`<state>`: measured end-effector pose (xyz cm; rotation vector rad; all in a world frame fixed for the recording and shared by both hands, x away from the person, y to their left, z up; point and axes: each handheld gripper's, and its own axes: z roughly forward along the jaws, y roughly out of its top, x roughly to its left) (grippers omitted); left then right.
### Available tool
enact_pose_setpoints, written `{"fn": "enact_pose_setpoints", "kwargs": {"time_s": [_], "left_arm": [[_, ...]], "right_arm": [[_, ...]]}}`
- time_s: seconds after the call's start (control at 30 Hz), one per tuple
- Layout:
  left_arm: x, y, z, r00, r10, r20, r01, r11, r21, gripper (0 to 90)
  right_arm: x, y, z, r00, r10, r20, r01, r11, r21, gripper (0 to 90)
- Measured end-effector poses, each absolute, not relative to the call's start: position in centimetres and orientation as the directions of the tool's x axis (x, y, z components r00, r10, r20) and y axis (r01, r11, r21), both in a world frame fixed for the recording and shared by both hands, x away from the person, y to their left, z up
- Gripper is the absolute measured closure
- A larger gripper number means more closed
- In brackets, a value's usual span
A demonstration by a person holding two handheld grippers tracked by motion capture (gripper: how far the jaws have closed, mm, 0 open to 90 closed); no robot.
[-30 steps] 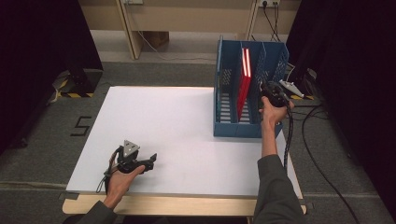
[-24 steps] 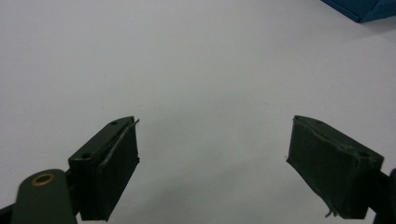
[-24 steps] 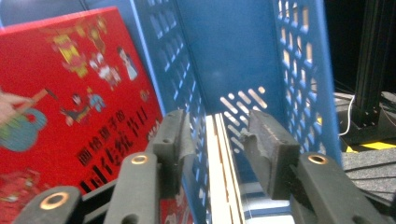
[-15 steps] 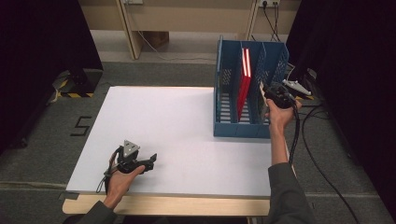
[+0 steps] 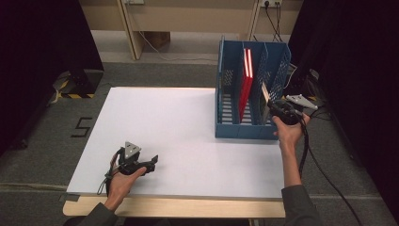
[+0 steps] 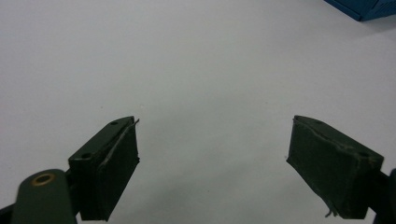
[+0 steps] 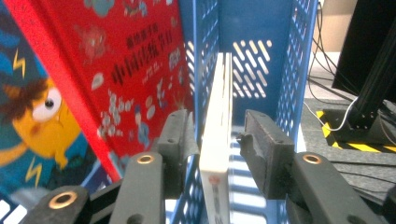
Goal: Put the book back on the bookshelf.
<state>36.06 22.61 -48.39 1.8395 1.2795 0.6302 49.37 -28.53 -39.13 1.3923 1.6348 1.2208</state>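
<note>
Reaching level, right hand-held gripper [image 5: 272, 107] straddles white book [image 7: 217, 140].

I see a thin white book [image 7: 217, 154] standing upright on edge in the rightmost compartment of the blue perforated file rack [image 5: 227, 75], its spine toward me and its front end projecting past the rack's open front. From the high view, the book [image 5: 265, 92] leans slightly in that slot.
</note>
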Motion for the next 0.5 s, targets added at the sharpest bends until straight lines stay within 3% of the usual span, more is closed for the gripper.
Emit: {"fn": "enact_pose_setpoints", "kwargs": {"time_s": [0.33, 0.5], "left_arm": [[36.1, 22.5, -48.4, 0.372, 0.927, -0.04, 0.531, -0.177, 0.829, 15.4], [36.1, 22.6, -48.4, 0.369, 0.929, -0.04, 0.534, -0.177, 0.827, 15.4]], "right_arm": [[48.8, -29.2, -40.4, -0.212, 0.975, 0.062, 0.383, 0.024, 0.924, 61.9], [49.0, -29.1, -40.7, -0.241, 0.968, 0.074, 0.386, 0.026, 0.922, 68.9]]}}
